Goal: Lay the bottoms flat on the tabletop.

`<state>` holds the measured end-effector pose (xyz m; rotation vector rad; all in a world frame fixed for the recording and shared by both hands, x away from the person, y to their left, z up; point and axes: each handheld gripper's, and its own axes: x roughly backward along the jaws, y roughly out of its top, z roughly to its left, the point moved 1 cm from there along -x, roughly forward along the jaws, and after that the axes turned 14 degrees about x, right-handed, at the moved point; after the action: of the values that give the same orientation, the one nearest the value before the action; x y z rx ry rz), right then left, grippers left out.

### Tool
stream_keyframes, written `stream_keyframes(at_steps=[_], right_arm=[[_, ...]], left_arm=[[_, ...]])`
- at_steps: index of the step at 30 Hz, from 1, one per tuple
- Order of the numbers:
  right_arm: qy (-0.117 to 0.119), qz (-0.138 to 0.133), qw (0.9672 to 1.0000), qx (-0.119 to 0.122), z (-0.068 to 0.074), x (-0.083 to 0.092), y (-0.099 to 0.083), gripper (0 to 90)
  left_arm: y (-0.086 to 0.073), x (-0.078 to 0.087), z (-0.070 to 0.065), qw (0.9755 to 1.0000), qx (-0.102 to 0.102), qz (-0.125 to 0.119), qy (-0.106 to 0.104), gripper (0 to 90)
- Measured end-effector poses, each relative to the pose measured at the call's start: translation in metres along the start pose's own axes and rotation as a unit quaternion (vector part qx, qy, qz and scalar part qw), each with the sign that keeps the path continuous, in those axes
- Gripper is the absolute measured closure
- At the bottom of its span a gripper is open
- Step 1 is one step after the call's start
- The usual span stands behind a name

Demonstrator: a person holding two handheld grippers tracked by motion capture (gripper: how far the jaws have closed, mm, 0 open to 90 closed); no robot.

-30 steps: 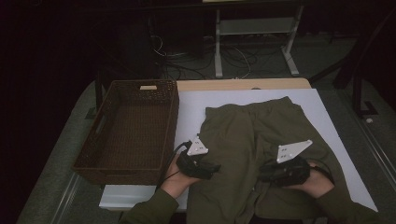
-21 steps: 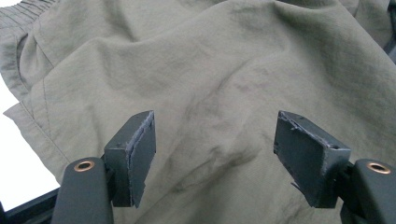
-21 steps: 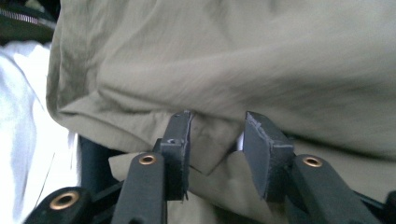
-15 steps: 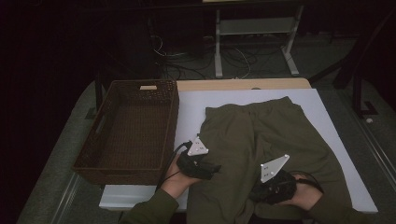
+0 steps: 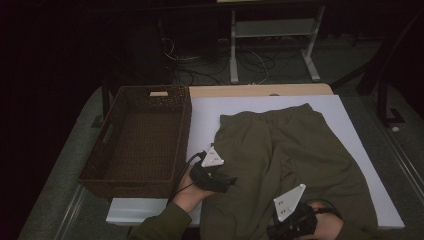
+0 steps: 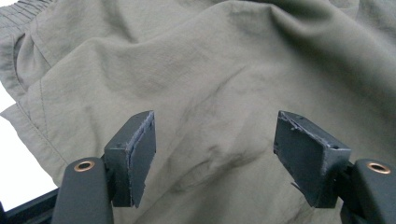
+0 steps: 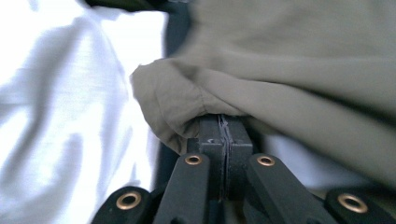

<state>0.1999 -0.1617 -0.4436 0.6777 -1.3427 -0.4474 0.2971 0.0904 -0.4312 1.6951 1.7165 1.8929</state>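
Note:
An olive green garment (image 5: 292, 145) lies spread on the white table cover (image 5: 210, 115). My left gripper (image 5: 231, 181) rests at the garment's left edge, open, with bare cloth (image 6: 210, 70) under and between its jaws (image 6: 212, 149). My right gripper (image 5: 274, 233) is at the near edge of the table. Its jaws have just been closing and now stand shut (image 7: 225, 127) on a bunched fold of the garment's edge (image 7: 163, 100). The cloth drapes over the pads and hides their tips.
A dark wicker basket (image 5: 107, 135) stands to the left of the garment, beside the left gripper. Beyond the table are cables and a metal frame (image 5: 272, 30) on the floor. Bare white cover (image 5: 150, 212) shows near the front left corner.
My right gripper has moved toward the near edge of the table and slightly left. The left gripper has stayed where it was.

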Motion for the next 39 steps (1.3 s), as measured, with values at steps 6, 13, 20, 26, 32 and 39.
stream_keyframes(at_steps=[6,13,20,26,32,39], right_arm=[[-0.022,-0.025,0.9994,0.007,0.001,0.009,0.004,74.6],[-0.176,-0.028,0.9814,-0.071,-0.033,0.058,-0.021,61.8],[-0.266,0.000,0.9559,-0.123,-0.061,0.077,-0.045,54.4],[-0.302,0.008,0.9406,-0.156,-0.073,0.083,-0.053,53.6],[-0.280,0.026,0.9463,-0.160,-0.080,0.074,-0.057,81.9],[-0.229,0.016,0.9643,-0.132,-0.067,0.066,-0.049,88.4]], left_arm=[[0.000,0.001,0.001,1.0000,0.000,-0.001,0.000,29.4],[0.000,0.001,0.003,1.0000,0.001,0.000,0.001,29.4],[0.000,0.001,0.003,1.0000,0.002,0.000,0.001,29.4],[0.000,0.001,0.003,1.0000,0.004,-0.002,0.000,29.5],[0.000,0.001,0.002,1.0000,0.001,-0.002,0.000,29.5],[0.000,0.002,0.003,1.0000,0.001,-0.002,0.000,29.5]])
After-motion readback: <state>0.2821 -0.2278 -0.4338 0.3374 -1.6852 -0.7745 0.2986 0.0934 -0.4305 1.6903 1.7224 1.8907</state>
